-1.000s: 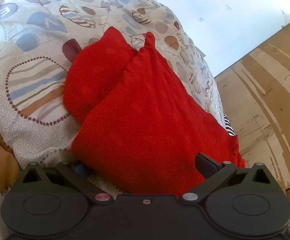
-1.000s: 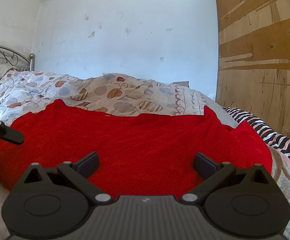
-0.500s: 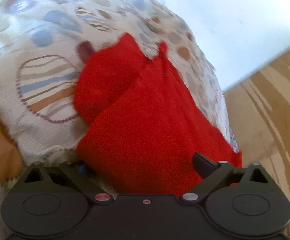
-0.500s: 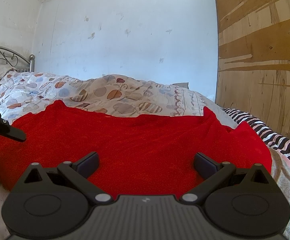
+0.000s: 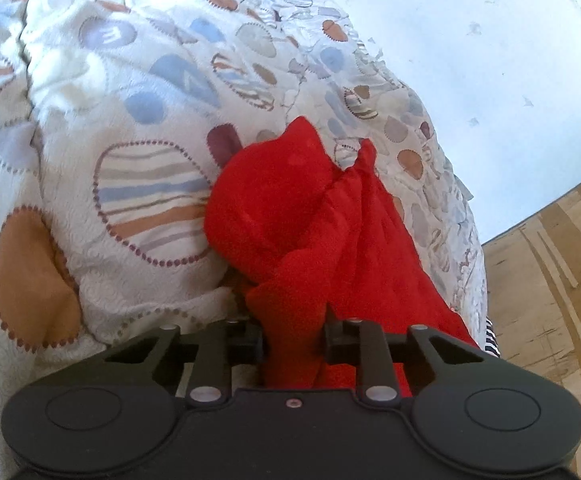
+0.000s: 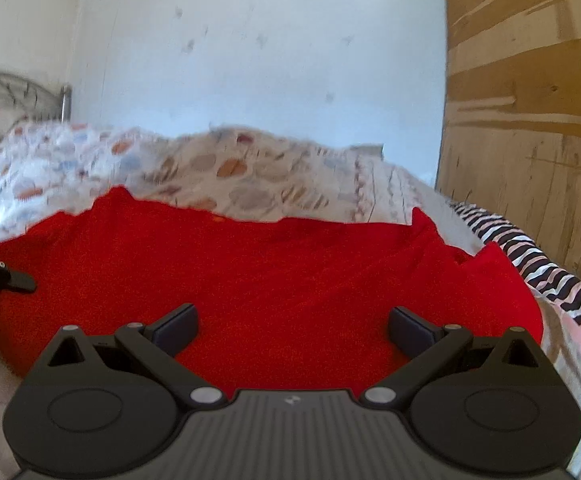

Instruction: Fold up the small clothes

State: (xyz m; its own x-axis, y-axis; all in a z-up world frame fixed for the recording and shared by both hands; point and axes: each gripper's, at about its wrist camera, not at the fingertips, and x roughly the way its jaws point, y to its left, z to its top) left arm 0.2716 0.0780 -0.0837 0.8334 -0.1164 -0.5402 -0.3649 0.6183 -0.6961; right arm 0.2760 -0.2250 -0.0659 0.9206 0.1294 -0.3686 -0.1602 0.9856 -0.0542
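Red cloth [image 5: 314, 216] lies spread on the bed's patterned quilt [image 5: 138, 128], one bunched edge pinched tight in the left claw [image 5: 293, 338]. The right claw [image 6: 292, 326] hovers over the cloth's near edge, jaws wide apart. A striped fabric [image 6: 550, 268] lies beside the cloth by the wooden panel [image 6: 530, 120].

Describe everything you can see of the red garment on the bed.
The red garment is plain bright red, a soft, finely textured fabric. It lies spread wide on the patterned quilt, its far edge rumpled into small peaks. At one end the left gripper is shut on a bunched fold, pulling creases into the cloth. The right gripper hangs open over the near edge, its fingers apart.
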